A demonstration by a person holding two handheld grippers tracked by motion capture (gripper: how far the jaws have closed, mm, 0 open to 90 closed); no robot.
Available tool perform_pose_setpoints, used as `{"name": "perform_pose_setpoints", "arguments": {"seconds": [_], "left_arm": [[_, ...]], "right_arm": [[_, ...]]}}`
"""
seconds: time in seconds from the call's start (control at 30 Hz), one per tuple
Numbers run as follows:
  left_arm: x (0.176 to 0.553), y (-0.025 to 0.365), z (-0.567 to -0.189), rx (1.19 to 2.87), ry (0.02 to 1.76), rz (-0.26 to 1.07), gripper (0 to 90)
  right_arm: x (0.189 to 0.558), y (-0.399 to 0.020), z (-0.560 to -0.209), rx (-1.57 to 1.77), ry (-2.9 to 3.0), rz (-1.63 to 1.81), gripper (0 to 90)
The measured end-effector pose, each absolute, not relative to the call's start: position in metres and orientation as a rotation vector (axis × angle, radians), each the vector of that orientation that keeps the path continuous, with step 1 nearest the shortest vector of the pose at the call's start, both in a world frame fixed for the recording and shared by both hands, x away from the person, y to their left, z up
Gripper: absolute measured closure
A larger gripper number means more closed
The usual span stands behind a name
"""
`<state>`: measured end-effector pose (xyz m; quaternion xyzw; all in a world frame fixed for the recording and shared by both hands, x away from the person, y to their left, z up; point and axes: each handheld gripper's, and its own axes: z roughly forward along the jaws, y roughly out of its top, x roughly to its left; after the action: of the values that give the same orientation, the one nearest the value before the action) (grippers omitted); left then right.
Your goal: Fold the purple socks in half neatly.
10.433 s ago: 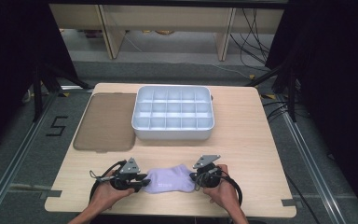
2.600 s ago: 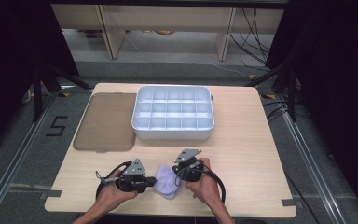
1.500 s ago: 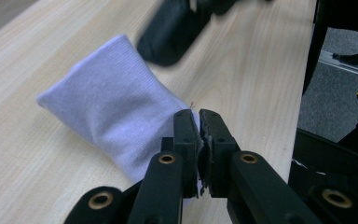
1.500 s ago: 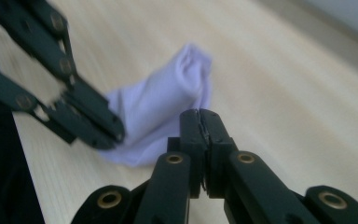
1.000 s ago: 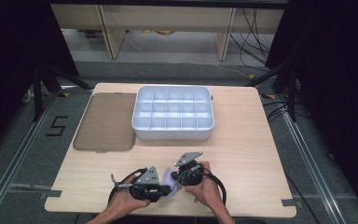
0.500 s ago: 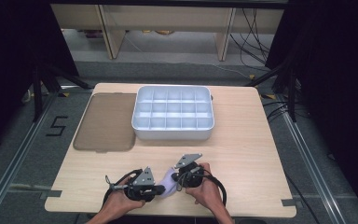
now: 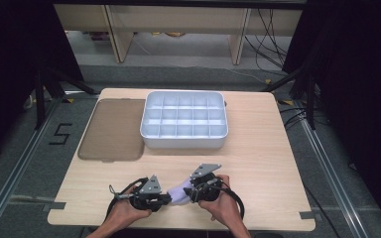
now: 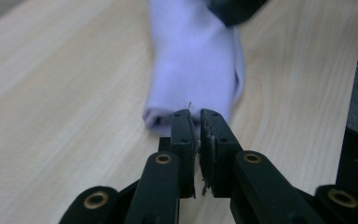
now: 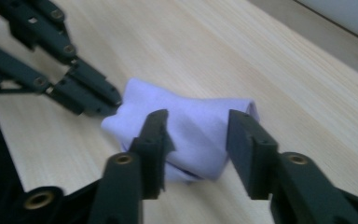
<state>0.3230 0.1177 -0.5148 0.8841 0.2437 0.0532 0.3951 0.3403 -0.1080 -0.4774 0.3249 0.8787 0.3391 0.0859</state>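
1 table (image 7: 258, 148), w/ 1 white tray (image 7: 184, 120), 1 brown lid (image 7: 111, 130) beside it. 1 folded cloth (image 7: 180, 192) at near edge, btwn 2 grippers: left gripper (image 8: 197, 128) jaws pinch cloth edge; right gripper (image 9: 196, 135) jaws open, straddling cloth.

Even overhead light brightens the pale wooden table (image 7: 258, 148); beyond its edges, darkness. Both gripper views blur softly.

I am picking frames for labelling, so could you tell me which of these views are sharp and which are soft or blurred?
High view: evenly lit and legible, dark beyond the table. Left gripper view: the left gripper is crisp, the lilac cloth softens farther off. Right gripper view: cloth fairly clear, the right gripper slightly soft, top-right corner blurred.
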Motion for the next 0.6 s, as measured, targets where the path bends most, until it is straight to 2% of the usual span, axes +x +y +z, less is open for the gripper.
{"name": "perform_pose_setpoints", "arguments": {"seconds": [0.13, 0.43, 0.6], "left_arm": [[0.323, 0.117, -0.511, 2.225, 0.624, 0.144, 81.7], [0.322, 0.126, -0.485, 2.15, 0.607, 0.177, 81.8], [0.324, 0.113, -0.487, 2.158, 0.601, 0.171, 82.9]], "right_arm": [[0.351, -0.109, -0.483, 1.019, 2.63, 0.995, 52.7], [0.353, -0.11, -0.483, 1.007, 2.647, 1.007, 56.1], [0.351, -0.109, -0.48, 1.015, 2.641, 1.005, 55.4]]}}
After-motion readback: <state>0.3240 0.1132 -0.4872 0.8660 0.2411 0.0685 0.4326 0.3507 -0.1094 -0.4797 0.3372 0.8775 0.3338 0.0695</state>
